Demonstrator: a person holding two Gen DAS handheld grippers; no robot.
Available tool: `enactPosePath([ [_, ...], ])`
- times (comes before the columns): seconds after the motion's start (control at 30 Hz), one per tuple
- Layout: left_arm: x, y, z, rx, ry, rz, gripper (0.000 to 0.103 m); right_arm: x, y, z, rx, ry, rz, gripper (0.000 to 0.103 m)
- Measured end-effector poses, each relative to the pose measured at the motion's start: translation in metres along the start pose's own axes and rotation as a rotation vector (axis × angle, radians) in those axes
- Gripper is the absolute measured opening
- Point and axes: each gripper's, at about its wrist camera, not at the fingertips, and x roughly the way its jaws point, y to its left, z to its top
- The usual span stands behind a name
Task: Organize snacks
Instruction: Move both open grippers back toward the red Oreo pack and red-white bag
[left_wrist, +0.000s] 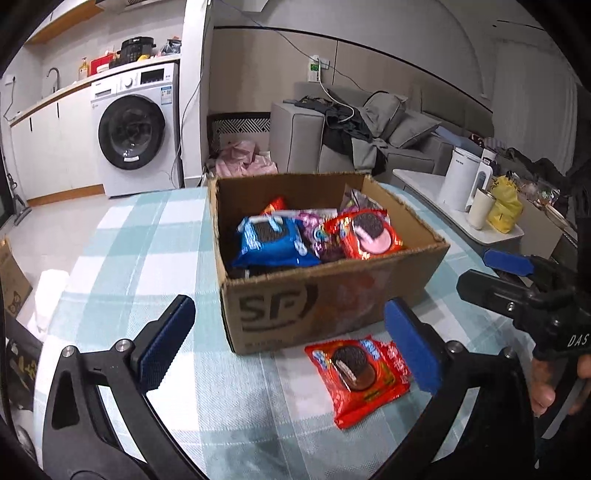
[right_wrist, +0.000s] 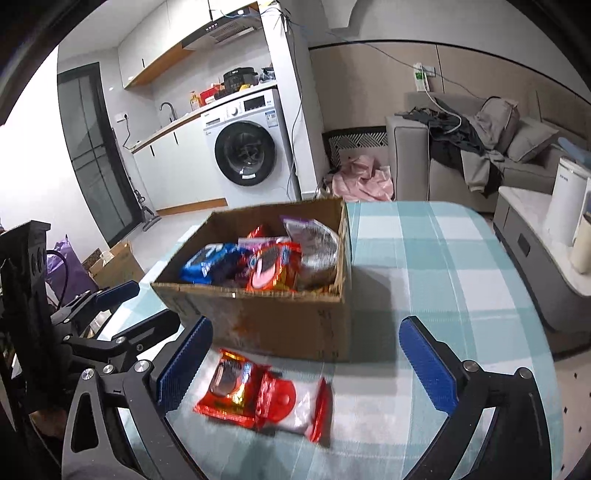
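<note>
An open cardboard box (left_wrist: 325, 306) (right_wrist: 280, 325) stands on the checked tablecloth (left_wrist: 147, 236) (right_wrist: 424, 258). Inside it lie a blue cookie packet (left_wrist: 273, 240) (right_wrist: 210, 262), a red cookie packet (left_wrist: 369, 236) (right_wrist: 273, 269) and other snack bags. Another red cookie packet (left_wrist: 362, 380) (right_wrist: 258, 395) lies flat on the cloth just in front of the box. My left gripper (left_wrist: 291, 345) (right_wrist: 136, 310) is open, its right pad beside that packet and not touching it. To its right, my right gripper (right_wrist: 306, 365) (left_wrist: 491, 277) is open above the same packet, holding nothing.
A low side table (left_wrist: 417, 181) to the right carries a white kettle (left_wrist: 458, 181) (right_wrist: 565, 206), a cup and a yellow bag (left_wrist: 504, 206). A sofa with clothes (left_wrist: 369, 133) and a washing machine (left_wrist: 136, 129) stand behind. A hand (left_wrist: 543, 387) holds the right gripper.
</note>
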Motion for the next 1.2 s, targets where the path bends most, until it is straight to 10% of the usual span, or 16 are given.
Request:
enactPosePath([
  [1.2,0.042,0.002,-0.034,0.014,0.141,-0.039,0.102,0.074,-0.004,-0.056,-0.028,0.284,-0.013,0.103],
])
